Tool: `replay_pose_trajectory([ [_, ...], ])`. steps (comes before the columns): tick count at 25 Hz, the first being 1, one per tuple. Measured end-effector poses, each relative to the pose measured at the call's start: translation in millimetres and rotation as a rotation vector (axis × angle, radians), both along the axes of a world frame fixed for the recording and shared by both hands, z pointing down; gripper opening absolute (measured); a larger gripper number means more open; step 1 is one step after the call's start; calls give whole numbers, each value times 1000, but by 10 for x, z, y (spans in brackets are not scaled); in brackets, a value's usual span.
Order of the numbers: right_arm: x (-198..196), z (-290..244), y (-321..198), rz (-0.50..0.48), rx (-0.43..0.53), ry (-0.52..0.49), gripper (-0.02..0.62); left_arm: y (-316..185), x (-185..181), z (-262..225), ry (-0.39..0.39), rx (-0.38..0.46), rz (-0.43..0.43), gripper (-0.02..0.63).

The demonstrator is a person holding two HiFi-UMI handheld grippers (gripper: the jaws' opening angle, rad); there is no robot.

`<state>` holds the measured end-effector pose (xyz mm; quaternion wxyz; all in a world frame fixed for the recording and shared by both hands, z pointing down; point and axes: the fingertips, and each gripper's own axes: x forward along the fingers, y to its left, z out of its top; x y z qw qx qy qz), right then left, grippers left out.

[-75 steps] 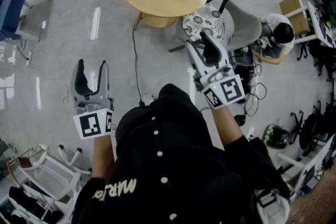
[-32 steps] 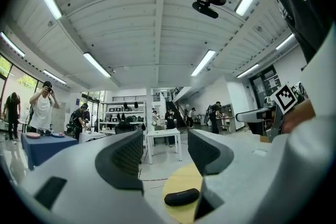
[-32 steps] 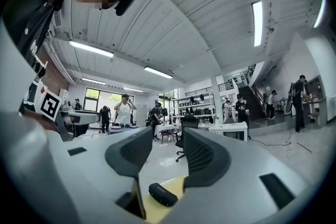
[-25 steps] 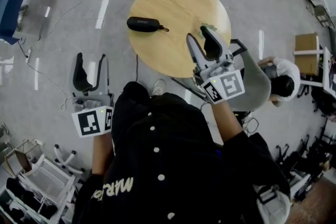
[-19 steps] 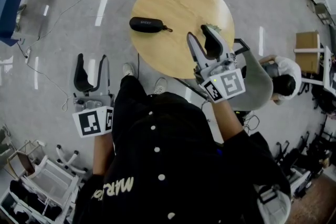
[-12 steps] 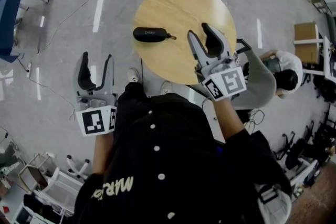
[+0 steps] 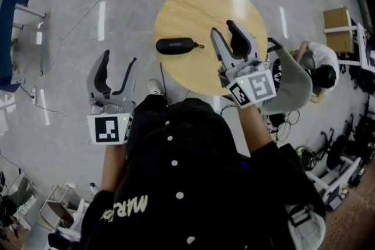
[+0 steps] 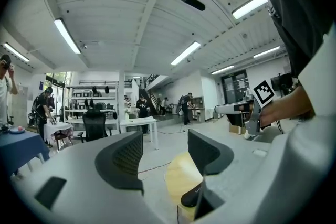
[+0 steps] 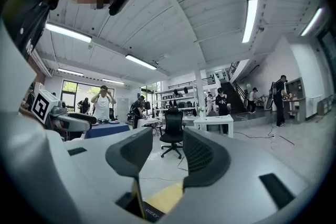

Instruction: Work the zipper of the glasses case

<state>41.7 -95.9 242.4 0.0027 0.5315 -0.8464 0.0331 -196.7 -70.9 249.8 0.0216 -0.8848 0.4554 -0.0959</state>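
Note:
A black zippered glasses case [image 7: 177, 45] lies on the left part of a round wooden table [image 7: 234, 3], its small pull tab pointing right. My right gripper [image 7: 224, 29] hovers open over the table's near right part, to the right of the case, with nothing between its fingers. My left gripper [image 7: 119, 61] is open too, held over the floor to the left of the table and empty. Low between the jaws in the left gripper view [image 8: 165, 149] sits the case [image 8: 191, 198]. The right gripper view [image 9: 167, 152] shows the case [image 9: 152, 212] at its bottom edge.
A grey chair [image 7: 290, 88] stands against the table's right side, and a person [image 7: 319, 67] sits just beyond it. Cables run over the floor behind and left of the table. A blue table [image 7: 9, 20] is far left, a cardboard box [image 7: 337, 20] far right.
The table and case have come closer in the head view. Both grippers have moved forward and stayed open; the left one has swung its jaws toward the table.

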Motion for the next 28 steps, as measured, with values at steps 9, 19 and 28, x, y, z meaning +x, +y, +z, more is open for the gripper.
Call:
replay_pose_trajectory([
  [9, 19, 217, -47, 78, -54, 61, 167, -259, -17, 352, -79, -124, 197, 252],
  [19, 132, 1316, -286, -153, -311, 264, 169, -503, 658, 1116, -134, -284, 437, 252],
  [28, 243, 2594, -248, -402, -529, 511, 169, -502, 1324, 2218, -294, -398, 640, 252],
])
